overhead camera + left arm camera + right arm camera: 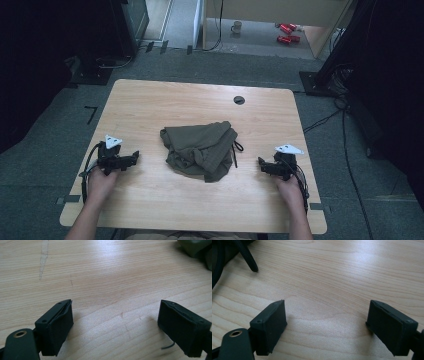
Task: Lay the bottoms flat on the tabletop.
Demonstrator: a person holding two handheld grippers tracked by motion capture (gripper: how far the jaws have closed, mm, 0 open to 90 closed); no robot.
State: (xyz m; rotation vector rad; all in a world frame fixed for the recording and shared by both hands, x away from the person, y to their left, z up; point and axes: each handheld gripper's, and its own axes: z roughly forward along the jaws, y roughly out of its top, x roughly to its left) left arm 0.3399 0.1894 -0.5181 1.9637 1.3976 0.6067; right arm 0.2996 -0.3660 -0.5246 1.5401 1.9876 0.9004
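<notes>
High view: the table [150,100] carries a crumpled olive garment [202,150] at its middle, between my grippers; left gripper [134,159] and right gripper [261,165] rest well apart from it, fingers spread, empty; I'd pinch opposite edges, clear of the drawstring [235,150].

garment [197,250]: cut off at edge | drawstring [247,255]: top cropped

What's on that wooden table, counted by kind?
Crumpled olive-green garment, with a dark drawstring: 1
Hand-held grippers, left gripper and right gripper, both with jaws wide apart and holding nothing: 2
Total: 3 things on the table
</notes>
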